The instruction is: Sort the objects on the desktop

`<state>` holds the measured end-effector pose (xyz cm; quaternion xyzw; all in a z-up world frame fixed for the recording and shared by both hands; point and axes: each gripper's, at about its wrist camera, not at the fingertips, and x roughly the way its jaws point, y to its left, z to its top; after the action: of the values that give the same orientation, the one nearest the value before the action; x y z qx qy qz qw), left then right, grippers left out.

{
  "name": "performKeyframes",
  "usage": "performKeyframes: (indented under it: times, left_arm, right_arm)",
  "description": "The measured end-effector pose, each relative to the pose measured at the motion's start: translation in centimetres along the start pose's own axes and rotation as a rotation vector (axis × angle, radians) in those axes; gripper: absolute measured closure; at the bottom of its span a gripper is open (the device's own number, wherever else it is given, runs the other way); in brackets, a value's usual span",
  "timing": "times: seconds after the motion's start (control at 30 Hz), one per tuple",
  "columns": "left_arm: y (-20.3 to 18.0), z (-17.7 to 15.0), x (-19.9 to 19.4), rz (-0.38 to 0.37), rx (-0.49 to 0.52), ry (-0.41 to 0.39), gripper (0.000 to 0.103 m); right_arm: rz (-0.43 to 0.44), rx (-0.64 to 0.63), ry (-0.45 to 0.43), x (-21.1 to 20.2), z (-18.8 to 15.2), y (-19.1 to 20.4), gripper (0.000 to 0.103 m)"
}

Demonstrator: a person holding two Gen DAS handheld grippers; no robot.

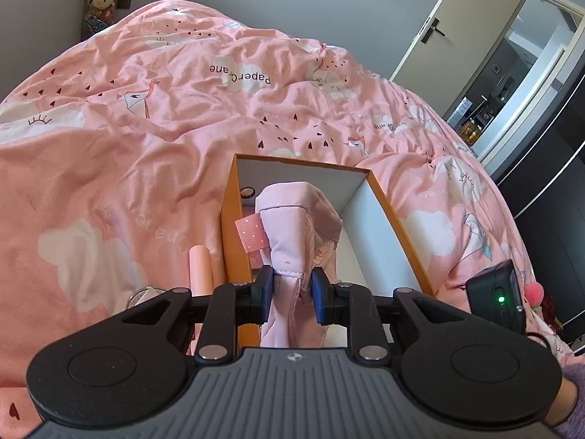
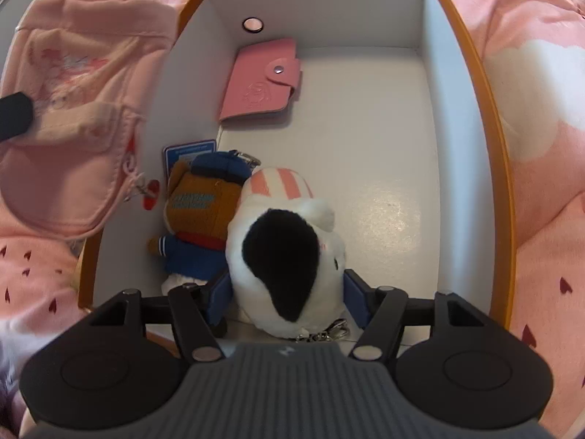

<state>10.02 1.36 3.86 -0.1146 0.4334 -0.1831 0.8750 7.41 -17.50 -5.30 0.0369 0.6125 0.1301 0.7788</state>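
An orange box with a white inside (image 1: 380,197) (image 2: 431,117) lies on the pink bedspread. My left gripper (image 1: 291,294) is shut on a pale pink cloth pouch (image 1: 292,226) and holds it over the box's near left edge; the pouch also shows in the right wrist view (image 2: 73,109). My right gripper (image 2: 285,298) is inside the box, its jaws around a white plush toy with a black patch (image 2: 285,252), which rests on the box floor. A brown and blue plush (image 2: 197,216), a pink wallet (image 2: 261,80) and a blue card (image 2: 190,152) lie in the box.
The pink printed bedspread (image 1: 146,128) surrounds the box. A pale pink tube (image 1: 200,267) and a clear round item (image 1: 144,294) lie left of the box. The other gripper's black body (image 1: 497,300) shows at right. An open door (image 1: 457,36) stands behind.
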Motion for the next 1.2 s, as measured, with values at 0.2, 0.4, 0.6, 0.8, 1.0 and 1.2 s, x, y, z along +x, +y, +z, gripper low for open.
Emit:
performKeyframes:
  times: [0.2, 0.4, 0.6, 0.8, 1.0, 1.2]
  left_arm:
    - [0.1, -0.1, 0.8, -0.004, -0.002, 0.028, 0.078]
    - [-0.2, 0.1, 1.2, 0.002, 0.015, 0.041, 0.077]
    - [-0.5, 0.7, 1.8, 0.009, 0.034, 0.053, 0.077]
    - [-0.6, 1.2, 2.6, 0.015, 0.046, 0.068, 0.077]
    - [-0.8, 1.6, 3.8, 0.01, 0.055, 0.096, 0.077]
    - [-1.3, 2.4, 5.5, 0.015, 0.078, 0.122, 0.077]
  right_arm:
    - [-0.006, -0.111, -0.015, -1.6, 1.2, -0.1, 0.035]
    - [-0.013, -0.183, -0.023, -1.7, 2.6, -0.1, 0.036]
    - [-0.034, -0.284, -0.003, -1.4, 3.9, 0.3, 0.045]
    - [0.107, -0.185, 0.089, -0.5, 4.2, -1.0, 0.058]
    - [0.235, -0.021, 0.142, 0.2, 4.4, -2.6, 0.063]
    - [0.209, -0.075, 0.12, -0.1, 4.4, -2.0, 0.061]
